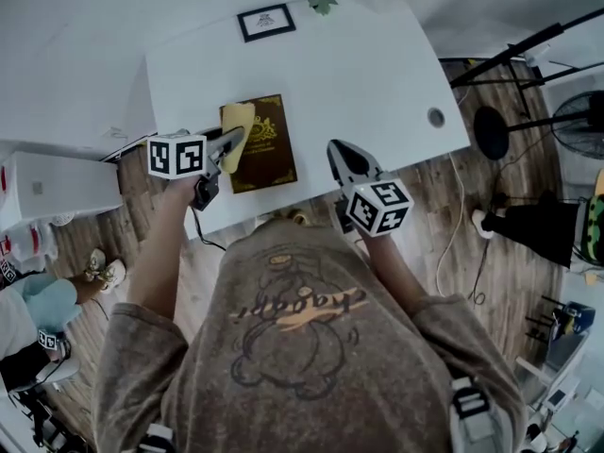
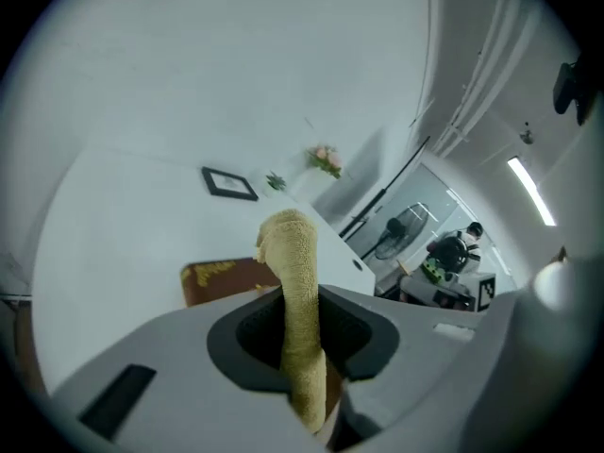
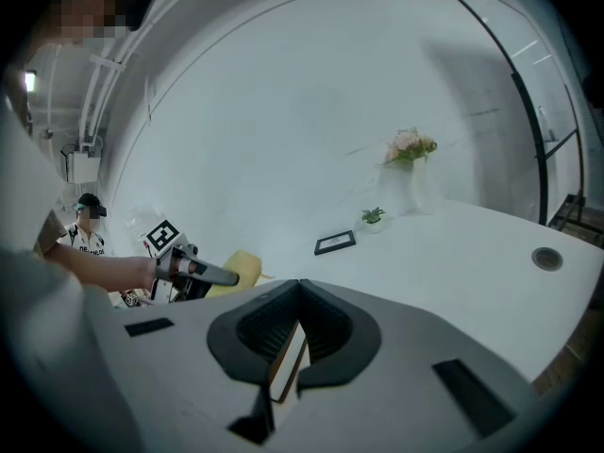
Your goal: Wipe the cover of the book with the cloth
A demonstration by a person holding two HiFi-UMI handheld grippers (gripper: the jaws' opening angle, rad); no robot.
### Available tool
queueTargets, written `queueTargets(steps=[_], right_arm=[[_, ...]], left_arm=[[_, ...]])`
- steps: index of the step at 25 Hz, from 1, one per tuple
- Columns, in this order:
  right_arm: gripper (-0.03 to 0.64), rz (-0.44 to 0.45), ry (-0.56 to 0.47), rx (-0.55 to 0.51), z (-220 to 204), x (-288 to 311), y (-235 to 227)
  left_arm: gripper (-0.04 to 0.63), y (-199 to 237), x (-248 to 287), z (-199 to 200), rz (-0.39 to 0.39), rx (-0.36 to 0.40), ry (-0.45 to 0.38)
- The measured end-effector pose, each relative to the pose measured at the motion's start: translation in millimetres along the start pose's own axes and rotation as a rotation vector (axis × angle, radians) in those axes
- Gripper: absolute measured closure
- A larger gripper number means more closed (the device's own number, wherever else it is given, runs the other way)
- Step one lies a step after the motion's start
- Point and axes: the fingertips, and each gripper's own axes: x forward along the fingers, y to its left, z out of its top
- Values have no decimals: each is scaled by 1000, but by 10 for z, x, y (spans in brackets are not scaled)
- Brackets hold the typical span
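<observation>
Left gripper point(image 1: 229, 146) clamped on the cloth point(image 1: 238, 124), over the book's point(image 1: 267, 149) left edge.
My right gripper point(image 1: 342, 155) is closed, empty (just right of book); picture frame point(image 1: 266, 22) and plant point(image 1: 322, 1) stand well apart at the table's point(image 1: 377, 74) far edge.

My left tongs point(image 2: 304, 333) hide most of the book point(image 2: 217, 276). The cloth point(image 1: 241, 121) covers its far-left corner. The gold print point(image 1: 265, 130) is too small to read.

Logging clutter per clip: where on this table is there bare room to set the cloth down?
Free: the wide middle and right of the table, bordered by the book, the frame and the hole. Crowded: the front-left, where the left gripper holds the cloth over the book, with the right gripper close by.
</observation>
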Motion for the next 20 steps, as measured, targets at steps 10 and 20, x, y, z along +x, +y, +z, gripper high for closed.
queueTargets(steps=[10, 20], right_arm=[[615, -53, -20, 17, 27, -123, -157], [615, -87, -28, 33, 30, -182, -253]], left_arm=[[537, 981, -113, 435, 313, -9, -64], [537, 1009, 200, 269, 353, 126, 57]])
